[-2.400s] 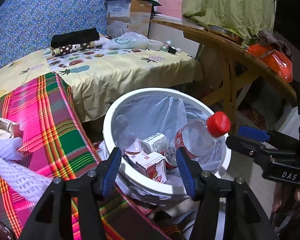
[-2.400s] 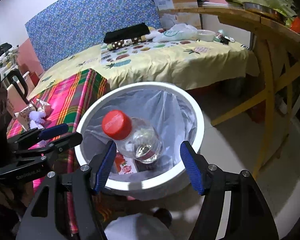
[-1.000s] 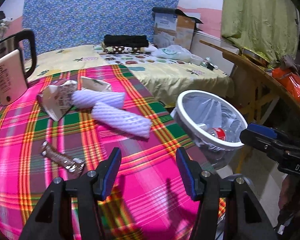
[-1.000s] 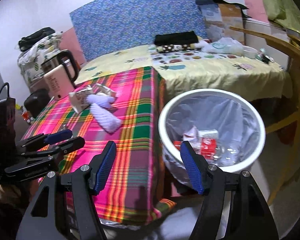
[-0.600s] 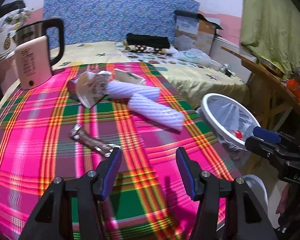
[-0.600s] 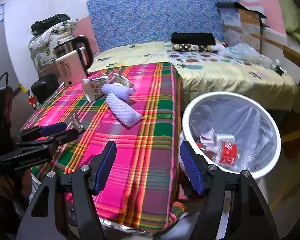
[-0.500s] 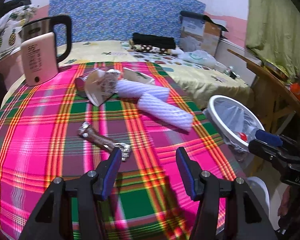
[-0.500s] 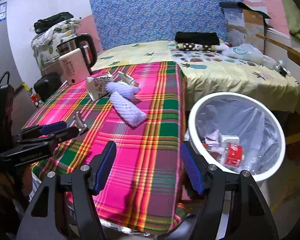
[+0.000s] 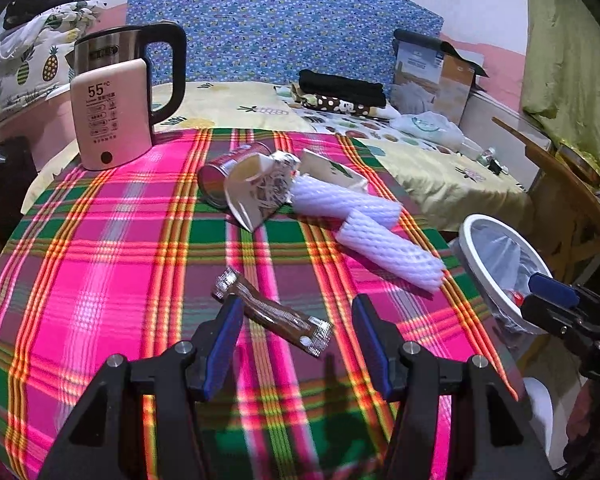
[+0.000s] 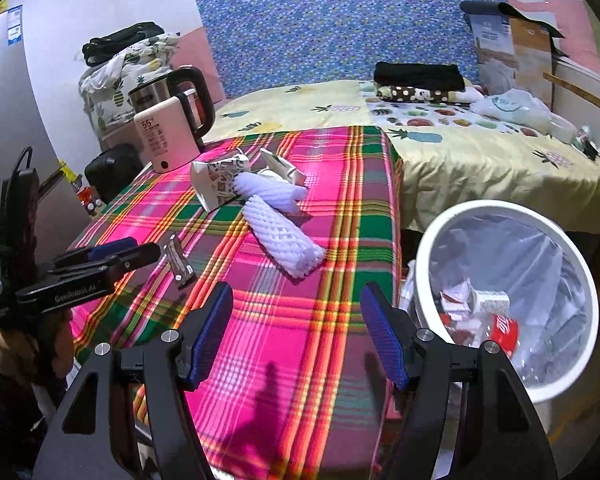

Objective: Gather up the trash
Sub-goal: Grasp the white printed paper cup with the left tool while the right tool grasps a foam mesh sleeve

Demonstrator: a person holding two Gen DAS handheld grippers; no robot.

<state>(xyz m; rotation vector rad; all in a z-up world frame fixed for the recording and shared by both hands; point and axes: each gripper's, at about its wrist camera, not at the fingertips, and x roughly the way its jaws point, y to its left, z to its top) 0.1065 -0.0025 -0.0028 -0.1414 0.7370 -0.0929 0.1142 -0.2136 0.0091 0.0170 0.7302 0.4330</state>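
Note:
A brown and silver snack wrapper (image 9: pixel 274 312) lies on the plaid tablecloth (image 9: pixel 100 248), just ahead of my open, empty left gripper (image 9: pixel 298 340). Two white foam net sleeves (image 9: pixel 384 246), a crumpled paper cup (image 9: pixel 256 190), a red can (image 9: pixel 220 178) and a small carton (image 9: pixel 328 170) lie farther back. My right gripper (image 10: pixel 296 336) is open and empty over the table's near right part. The wrapper (image 10: pixel 178 260) shows by the left gripper (image 10: pixel 108 254) in the right wrist view. The white bin (image 10: pixel 500 212), lined with a bag, holds a bottle and cartons.
A kettle with a pink base (image 9: pixel 112 108) stands at the table's back left. A bed with a yellow sheet (image 10: pixel 480 148) lies behind the table, with folded clothes, a plastic bag and a cardboard box (image 10: pixel 512 48). A wooden table (image 9: pixel 568 184) stands right of the bin.
Both grippers have swung left from over the bin to the plaid table. The bottle now lies inside the bin. The left gripper has closed in on the snack wrapper.

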